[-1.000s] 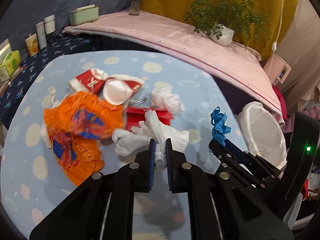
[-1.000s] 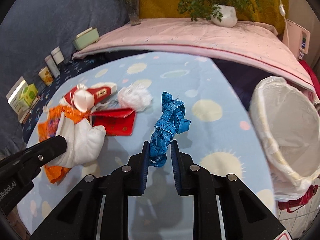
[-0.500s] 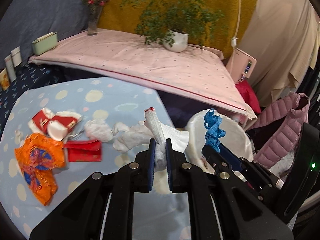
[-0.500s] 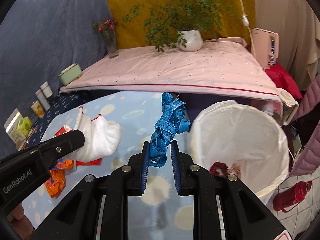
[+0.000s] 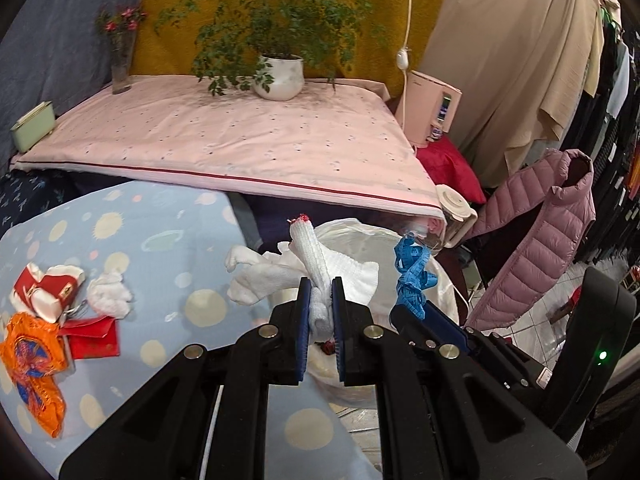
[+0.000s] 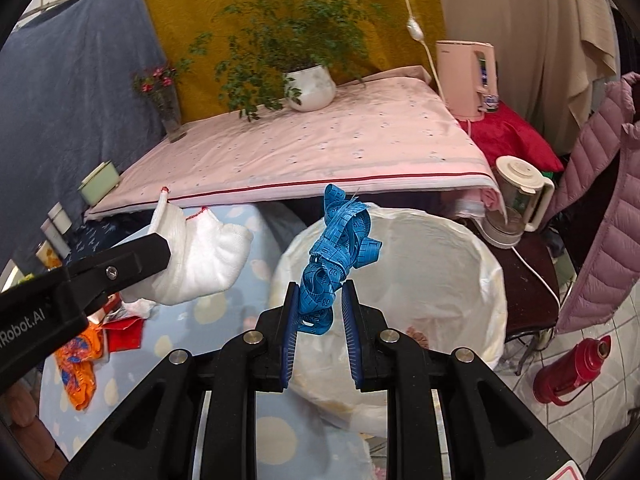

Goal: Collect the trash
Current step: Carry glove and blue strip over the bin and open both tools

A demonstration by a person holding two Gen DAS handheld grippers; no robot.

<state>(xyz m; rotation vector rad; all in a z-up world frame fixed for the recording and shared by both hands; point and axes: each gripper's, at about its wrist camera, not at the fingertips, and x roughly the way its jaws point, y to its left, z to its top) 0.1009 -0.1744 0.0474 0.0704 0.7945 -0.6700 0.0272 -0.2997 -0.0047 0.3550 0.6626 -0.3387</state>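
Bin liner (image 6: 460,248) sits just past both my fingers: right fingers (image 6: 319,312) pinching the blue tape measure (image 6: 340,256) over its mouth, left fingers (image 5: 320,312) clamping the white glove (image 5: 320,264) beside its near rim.

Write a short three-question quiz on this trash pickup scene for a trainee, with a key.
1. True or false: the left claw is shut on a white glove.
2. What does the right claw hold? A) red envelope B) blue measuring tape C) orange bag
3. Fill in: the lined trash bin stands beside the ____-covered table.

Key
1. True; its pads pinch the glove.
2. B; the blue measuring tape sits bunched between its pads, in front of the bin's opening.
3. Blue; the cloth is light blue with pale spots.
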